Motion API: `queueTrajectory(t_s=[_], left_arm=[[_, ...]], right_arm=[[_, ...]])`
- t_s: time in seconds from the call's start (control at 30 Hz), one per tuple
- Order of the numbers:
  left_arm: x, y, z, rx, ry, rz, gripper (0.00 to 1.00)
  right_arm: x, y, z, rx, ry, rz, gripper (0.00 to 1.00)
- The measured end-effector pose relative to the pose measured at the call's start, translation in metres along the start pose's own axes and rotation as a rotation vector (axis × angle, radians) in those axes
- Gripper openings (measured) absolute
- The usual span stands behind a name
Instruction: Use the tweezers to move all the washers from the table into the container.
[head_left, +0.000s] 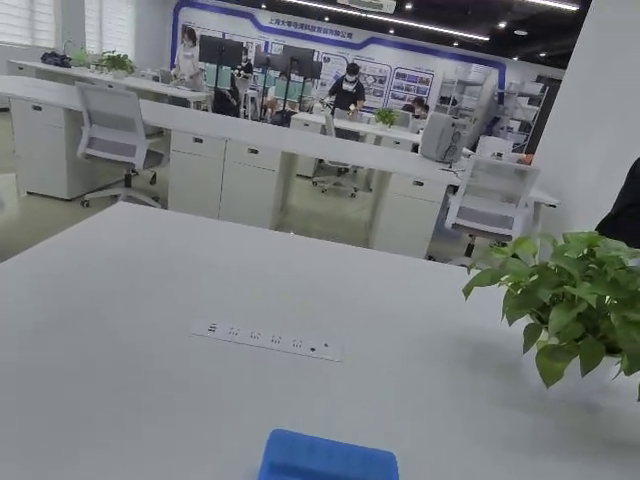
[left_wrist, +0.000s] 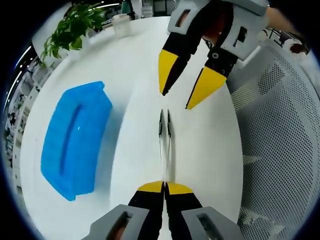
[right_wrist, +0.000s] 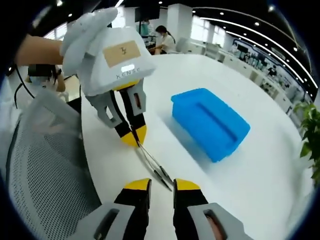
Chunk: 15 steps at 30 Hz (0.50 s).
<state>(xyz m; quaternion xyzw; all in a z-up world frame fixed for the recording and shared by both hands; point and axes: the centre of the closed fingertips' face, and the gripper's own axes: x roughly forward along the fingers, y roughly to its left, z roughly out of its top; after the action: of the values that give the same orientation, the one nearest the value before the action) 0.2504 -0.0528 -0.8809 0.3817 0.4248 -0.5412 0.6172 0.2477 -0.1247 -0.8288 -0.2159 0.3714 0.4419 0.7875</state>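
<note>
The left gripper (left_wrist: 164, 187) has its yellow-tipped jaws pressed together on the handle end of the tweezers (left_wrist: 164, 145); the tweezers run straight out from those jaws, just above the white table (left_wrist: 210, 150). Facing it from the other end is the right gripper (left_wrist: 177, 95), its two yellow tips spread well apart with nothing between them; the tweezers' points stop just short of that gap.

In the right gripper view, the right gripper (right_wrist: 162, 186) shows the same wide gap; the thin points of the tweezers (right_wrist: 152, 162) reach in close between its tips, though I cannot tell whether they touch either one. The left gripper (right_wrist: 134, 136) comes in from the far left of that view, held in a white-gloved hand (right_wrist: 92, 25).

The blue container (left_wrist: 75, 140) sits on the table beyond the tweezers, well apart from them, with a long recess in its upper face; it lies on the side away from the mesh chair (left_wrist: 285, 140).

In the head view, the container (head_left: 328, 458) lies at the near edge, centre; a socket strip (head_left: 267, 340) is set into the table farther out; a leafy plant (head_left: 570, 300) stands at the right.
</note>
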Motion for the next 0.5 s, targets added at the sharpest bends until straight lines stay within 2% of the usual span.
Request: queueTrajectory(t_s=[0.1,0.3,0.4,0.5], left_arm=[[0.0,0.0,-0.001,0.01,0.008,-0.005,0.0],[0.001,-0.001,0.0,-0.006,0.034,0.004,0.0],[0.001,-0.002,-0.001,0.003,0.042,0.015,0.0],[0.001,-0.003,-0.002,0.005,0.042,0.02,0.0]], right_arm=[[-0.011,0.002,-0.002,0.053,-0.024,-0.028,0.14],[-0.03,0.01,-0.002,0.098,-0.069,-0.07,0.14],[-0.036,0.008,-0.006,0.097,-0.082,-0.113,0.13],[-0.043,0.005,-0.006,0.136,-0.108,-0.126,0.14]])
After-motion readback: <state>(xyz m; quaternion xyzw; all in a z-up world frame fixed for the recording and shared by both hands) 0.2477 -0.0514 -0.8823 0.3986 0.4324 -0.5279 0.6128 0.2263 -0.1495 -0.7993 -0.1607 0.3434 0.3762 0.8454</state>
